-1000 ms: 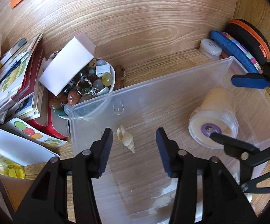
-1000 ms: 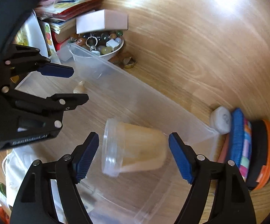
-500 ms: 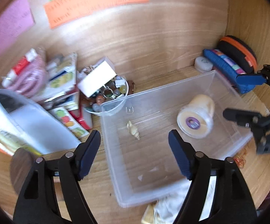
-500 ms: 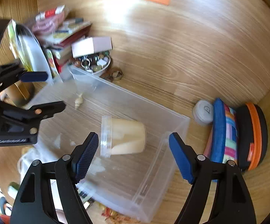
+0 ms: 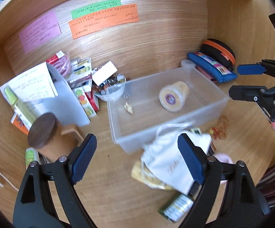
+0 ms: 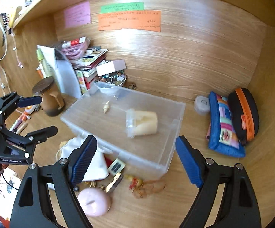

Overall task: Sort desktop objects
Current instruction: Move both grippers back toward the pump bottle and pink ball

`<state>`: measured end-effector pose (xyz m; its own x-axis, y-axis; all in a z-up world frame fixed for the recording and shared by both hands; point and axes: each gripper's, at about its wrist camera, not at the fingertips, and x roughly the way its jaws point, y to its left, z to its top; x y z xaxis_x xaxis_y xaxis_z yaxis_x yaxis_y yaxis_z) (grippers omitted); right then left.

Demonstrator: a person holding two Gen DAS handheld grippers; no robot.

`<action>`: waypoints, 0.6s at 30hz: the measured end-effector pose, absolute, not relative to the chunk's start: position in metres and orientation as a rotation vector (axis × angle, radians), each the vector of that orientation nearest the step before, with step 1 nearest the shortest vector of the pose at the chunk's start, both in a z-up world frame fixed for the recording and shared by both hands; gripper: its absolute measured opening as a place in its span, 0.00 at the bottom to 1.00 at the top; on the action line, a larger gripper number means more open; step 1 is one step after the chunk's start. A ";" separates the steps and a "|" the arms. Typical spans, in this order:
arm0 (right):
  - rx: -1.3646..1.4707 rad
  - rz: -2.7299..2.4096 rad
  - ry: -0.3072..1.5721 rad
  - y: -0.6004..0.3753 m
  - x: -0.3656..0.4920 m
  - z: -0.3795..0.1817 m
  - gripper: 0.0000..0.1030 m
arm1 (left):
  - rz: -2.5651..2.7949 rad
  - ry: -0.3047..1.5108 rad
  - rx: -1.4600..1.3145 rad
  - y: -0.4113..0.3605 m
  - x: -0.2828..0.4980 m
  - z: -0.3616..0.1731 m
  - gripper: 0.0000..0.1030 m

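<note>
A clear plastic bin [image 5: 209,110] [image 6: 167,163] stands on the wooden desk. In it lie a cream tub on its side [image 5: 172,96] [image 6: 143,122] and a small shell [image 5: 128,108] [image 6: 106,107]. My left gripper [image 5: 137,157] is open and empty, held above the desk in front of the bin, over a white pouch [image 5: 167,161]. My right gripper [image 6: 135,159] is open and empty, above the bin's near corner. Each gripper also shows at the edge of the other's view [image 5: 245,80] [image 6: 36,115].
A bowl of stones and rings [image 5: 110,89] [image 6: 114,79], a book stack [image 6: 88,60] and a brown lidded mug [image 5: 44,138] [image 6: 49,98] stand left. A blue pouch [image 6: 222,127] and a black-orange case [image 6: 245,112] lean at right. A pink round object [image 6: 94,201], beads [image 6: 148,187] and a small bottle [image 5: 175,209] lie in front.
Both grippers have pulled back and up, away from the bin, and the left one has opened wider. The tub and shell stay in the bin.
</note>
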<state>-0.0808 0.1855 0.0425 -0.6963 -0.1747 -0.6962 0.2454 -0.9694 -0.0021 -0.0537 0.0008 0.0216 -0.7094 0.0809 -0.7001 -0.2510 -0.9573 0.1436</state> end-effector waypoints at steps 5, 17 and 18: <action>1.059 -2.720 0.136 0.181 -0.051 0.039 0.80 | 2.728 0.330 -1.106 0.002 -0.025 0.013 0.85; 1.114 -2.679 0.071 0.168 -0.014 -0.002 0.80 | 2.641 0.240 -1.225 0.005 0.011 -0.031 0.85; 1.128 -2.669 0.057 0.168 -0.013 -0.008 0.80 | 2.629 0.234 -1.245 0.005 0.013 -0.038 0.85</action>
